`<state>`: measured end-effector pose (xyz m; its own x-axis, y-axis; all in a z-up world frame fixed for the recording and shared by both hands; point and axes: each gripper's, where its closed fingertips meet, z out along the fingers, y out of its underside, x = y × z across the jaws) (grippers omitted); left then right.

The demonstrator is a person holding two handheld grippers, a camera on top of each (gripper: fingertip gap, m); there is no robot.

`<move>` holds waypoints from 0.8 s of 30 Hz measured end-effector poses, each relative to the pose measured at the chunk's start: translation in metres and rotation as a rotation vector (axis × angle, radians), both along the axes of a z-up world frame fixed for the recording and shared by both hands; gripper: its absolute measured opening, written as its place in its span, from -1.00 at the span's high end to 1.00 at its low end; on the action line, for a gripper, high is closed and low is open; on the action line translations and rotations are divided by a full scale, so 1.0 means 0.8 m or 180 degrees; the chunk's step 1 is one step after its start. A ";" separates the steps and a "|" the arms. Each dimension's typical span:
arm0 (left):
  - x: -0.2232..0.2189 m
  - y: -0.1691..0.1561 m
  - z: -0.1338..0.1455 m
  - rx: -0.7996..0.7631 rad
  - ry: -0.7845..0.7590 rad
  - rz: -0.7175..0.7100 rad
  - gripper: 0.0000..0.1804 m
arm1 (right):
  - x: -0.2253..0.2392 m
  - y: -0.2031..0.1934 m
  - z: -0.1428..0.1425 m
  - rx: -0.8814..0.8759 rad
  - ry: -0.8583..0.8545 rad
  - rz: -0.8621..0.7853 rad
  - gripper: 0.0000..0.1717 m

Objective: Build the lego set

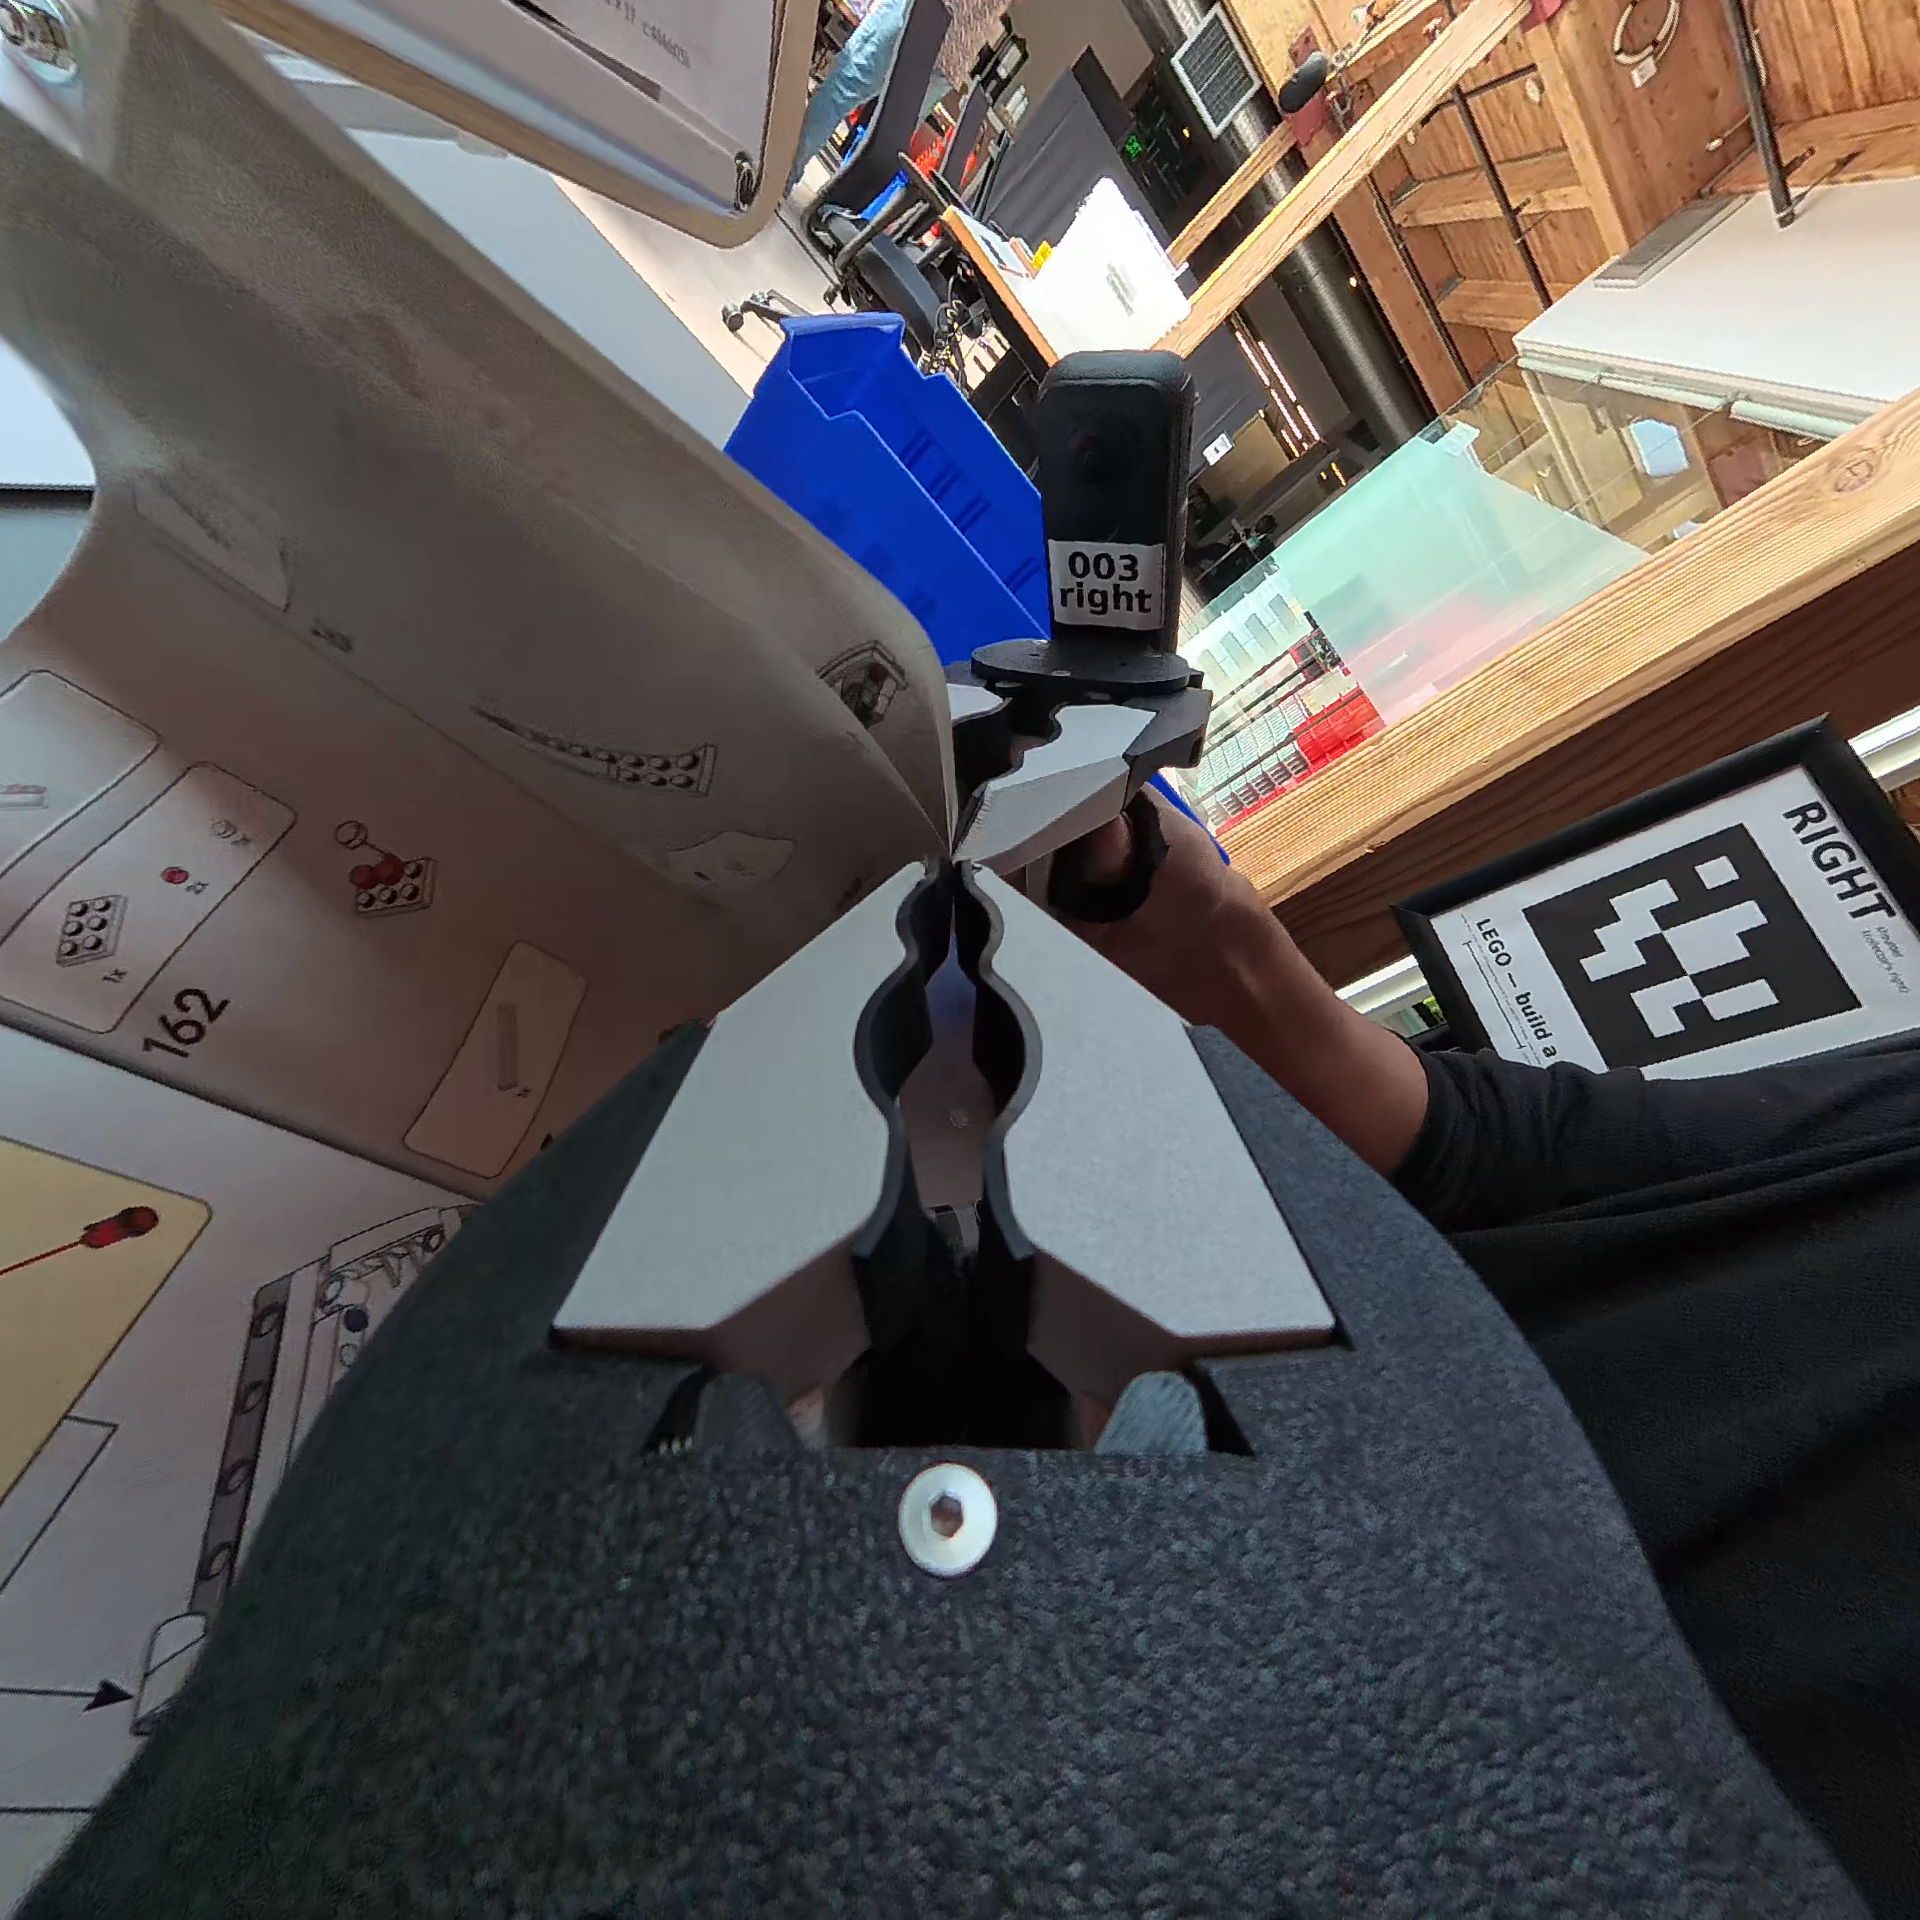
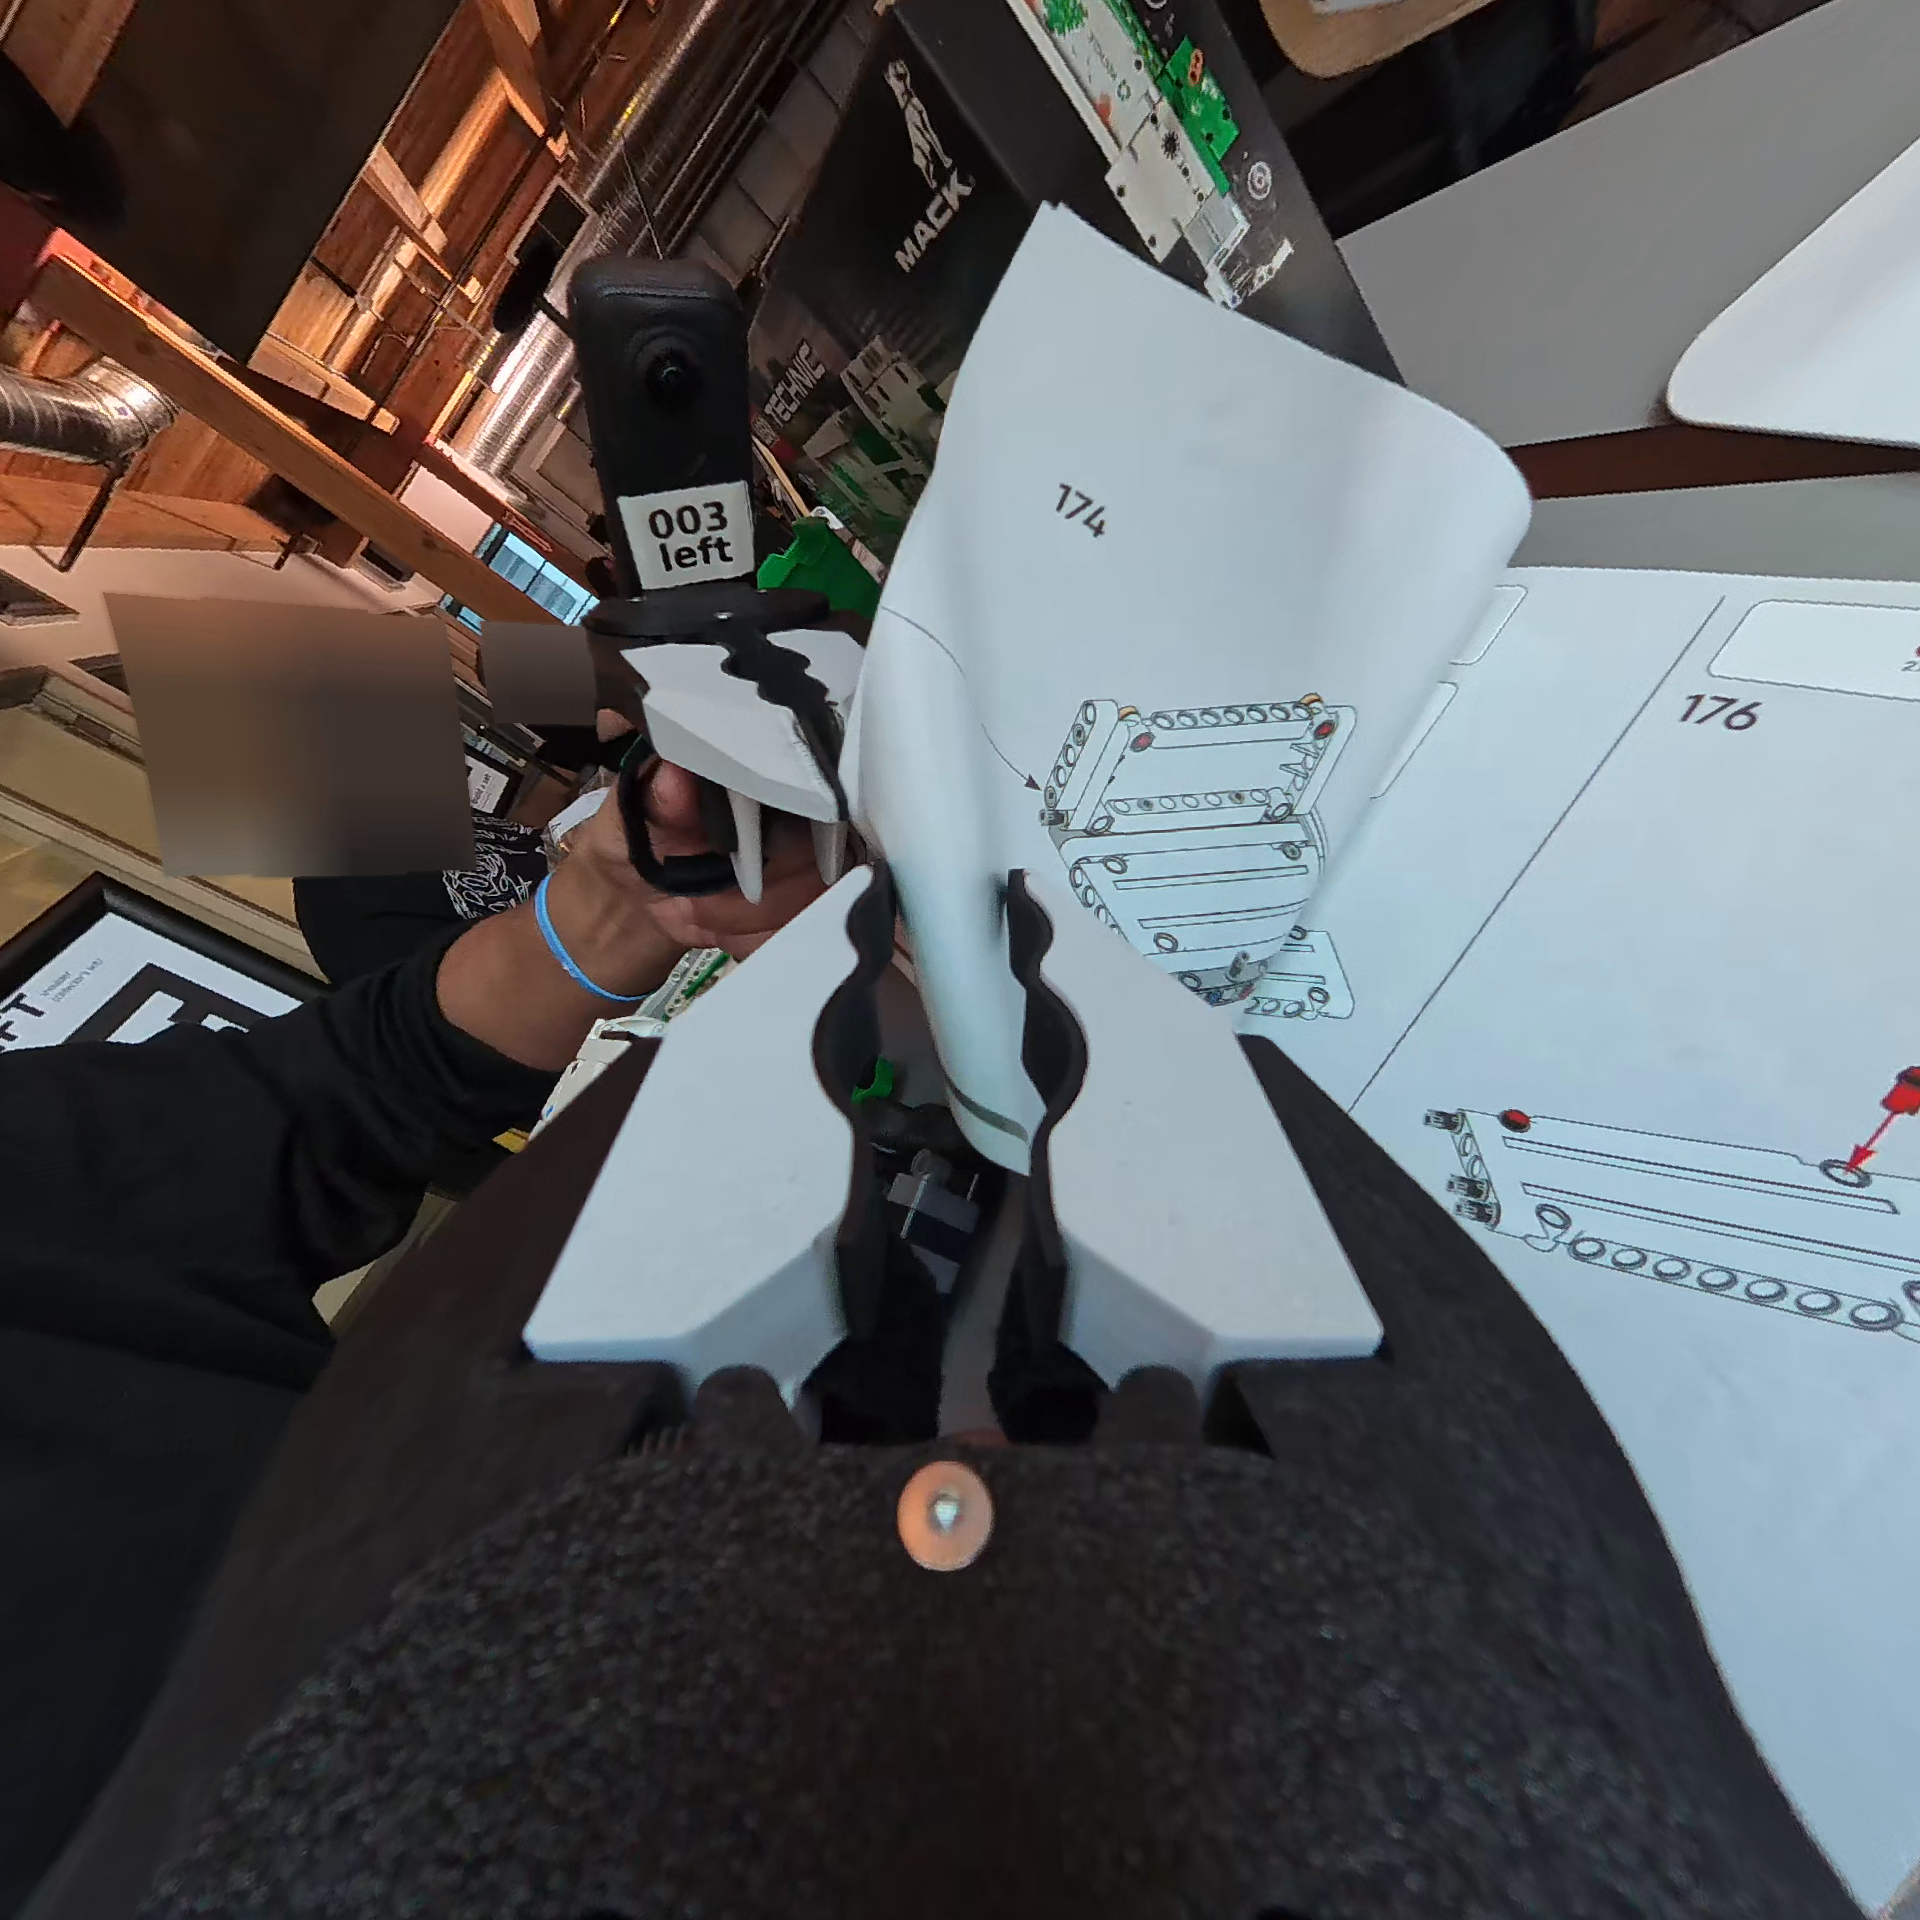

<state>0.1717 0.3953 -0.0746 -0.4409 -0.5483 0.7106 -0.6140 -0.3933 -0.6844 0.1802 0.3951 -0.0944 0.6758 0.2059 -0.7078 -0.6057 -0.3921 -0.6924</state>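
While the white printed instruction booklet with line drawings of brick assemblies [image 2: 1662, 935] lies open flat on the pale grey table [image 2: 1610, 260], one white paper page of it [image 2: 1195, 499] stands lifted and curled, with its free edge up and towards both tools. Seen from the left wrist, the same page [image 1: 468, 520] arches overhead from the left and narrows to a point right at the fingertips. A blue plastic bin [image 1: 883, 447] sits behind the page, well clear of it. A black-framed sign with a black-and-white square marker [image 1: 1662, 935] stands off to the right. The left gripper [image 1: 943, 883] has its tips almost pressed together and pinches the page's free edge; the right wrist view agrees, showing its jaws closed at that edge [image 2: 831, 800]. The right gripper [image 2: 951, 904] has its jaws spread. The page corner hangs down between the fingers, lying along the inner face of the right-hand one, with a gap to the other, so nothing is clamped there. The page's free edge runs roughly along the right gripper's finger axis. The two sets of tips sit just beside each other on that same edge [image 1: 971, 831]. The left is the one with actual hold. The person's left hand [image 2: 665, 904] wears a thin blue wristband [image 2: 566, 956].
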 end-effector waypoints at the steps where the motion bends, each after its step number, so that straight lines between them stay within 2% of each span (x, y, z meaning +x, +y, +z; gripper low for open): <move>1: 0.000 0.000 -0.001 -0.0008 0.0003 0.0000 1.00 | 0.001 -0.001 0.001 0.0006 0.0005 -0.0013 0.78; 6: -0.004 0.003 -0.005 0.0031 0.0045 0.0019 1.00 | 0.019 -0.004 -0.002 -0.0033 0.0037 -0.0218 0.76; 10: -0.026 0.021 -0.019 0.0201 0.0286 0.0103 1.00 | 0.044 -0.012 -0.015 -0.0418 -0.0375 -0.0637 0.60; 13: -0.056 0.051 -0.035 0.0420 0.0545 0.0263 1.00 | 0.044 -0.019 -0.020 -0.0744 -0.1035 -0.0736 0.52; 16: -0.092 0.087 -0.056 0.0762 0.0873 0.0443 1.00 | 0.057 -0.039 -0.028 -0.1450 -0.2060 -0.0958 0.42; 18: -0.118 0.109 -0.064 0.0933 0.1050 0.0564 1.00 | 0.073 -0.062 -0.010 -0.1875 -0.2844 -0.1240 0.48; 19: -0.130 0.119 -0.066 0.0974 0.1121 0.0609 1.00 | 0.075 -0.069 0.007 -0.1916 -0.3168 -0.1373 0.52; 21: -0.151 0.135 -0.068 0.0977 0.1214 0.0703 1.00 | 0.054 -0.062 0.031 -0.1683 -0.3431 -0.1309 0.58; 24: -0.174 0.151 -0.077 0.0923 0.1378 0.0780 1.00 | 0.001 -0.028 0.013 -0.1401 -0.3212 -0.0599 0.69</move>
